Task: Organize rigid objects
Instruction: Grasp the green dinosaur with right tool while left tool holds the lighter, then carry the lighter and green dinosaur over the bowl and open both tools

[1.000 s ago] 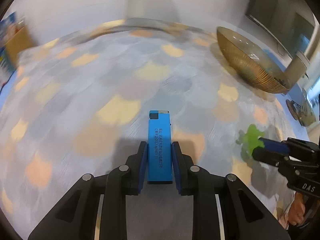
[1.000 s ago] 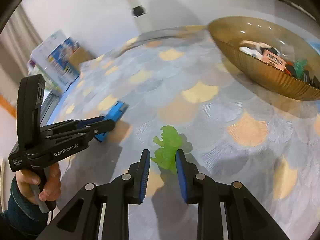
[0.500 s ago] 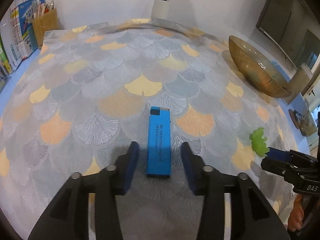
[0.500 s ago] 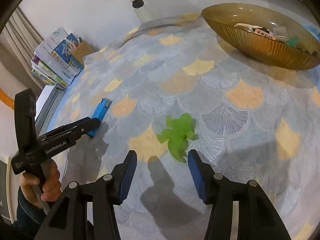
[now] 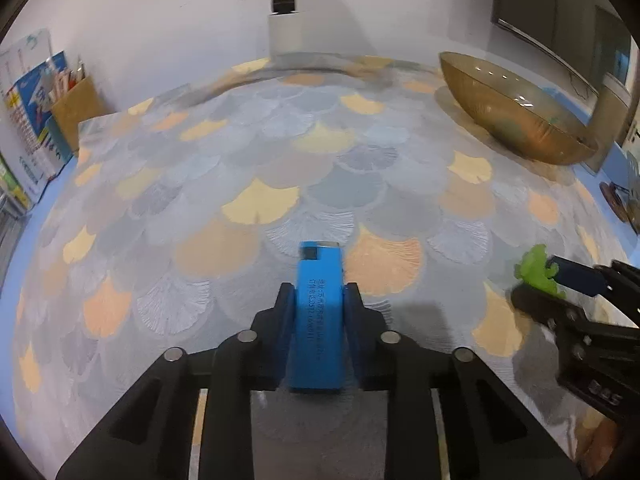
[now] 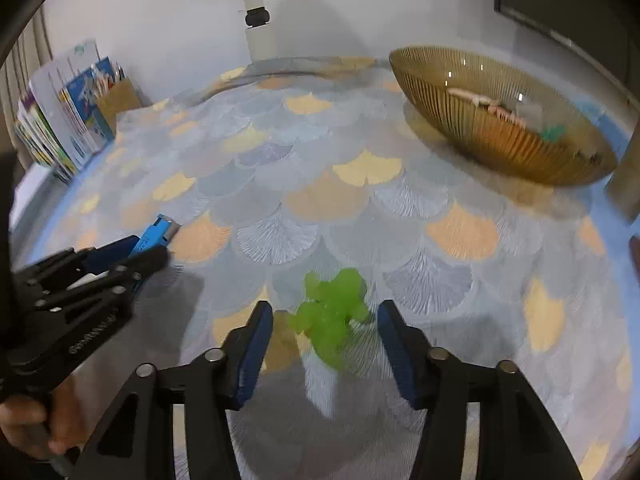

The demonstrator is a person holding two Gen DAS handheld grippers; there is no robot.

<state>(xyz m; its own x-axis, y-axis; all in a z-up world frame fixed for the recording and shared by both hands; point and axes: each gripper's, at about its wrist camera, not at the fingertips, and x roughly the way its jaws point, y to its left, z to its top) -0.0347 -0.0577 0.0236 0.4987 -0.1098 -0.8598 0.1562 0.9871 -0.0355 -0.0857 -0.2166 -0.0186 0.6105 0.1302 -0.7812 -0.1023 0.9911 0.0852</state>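
Note:
My left gripper [image 5: 318,300] is shut on a blue lighter [image 5: 319,312], which sticks out forward between the pads just over the patterned tablecloth. It also shows in the right wrist view [image 6: 154,236] at the left. My right gripper [image 6: 326,334] is open, and a translucent green toy [image 6: 332,316] lies on the cloth between its fingers, touching neither. In the left wrist view the green toy [image 5: 536,270] sits at the right by the right gripper's tips. An amber ribbed bowl [image 6: 500,140] with several small items stands at the back right.
The bowl also shows in the left wrist view [image 5: 516,124] at the back right. Books and a brown box with pencils [image 6: 68,116] stand at the back left edge. A white post [image 5: 284,4] rises behind the table. The tablecloth [image 5: 280,168] spreads between the grippers and the bowl.
My left gripper opened around the lighter and has now shut on it again. My right gripper opened off the green toy, which now lies on the cloth between its fingers.

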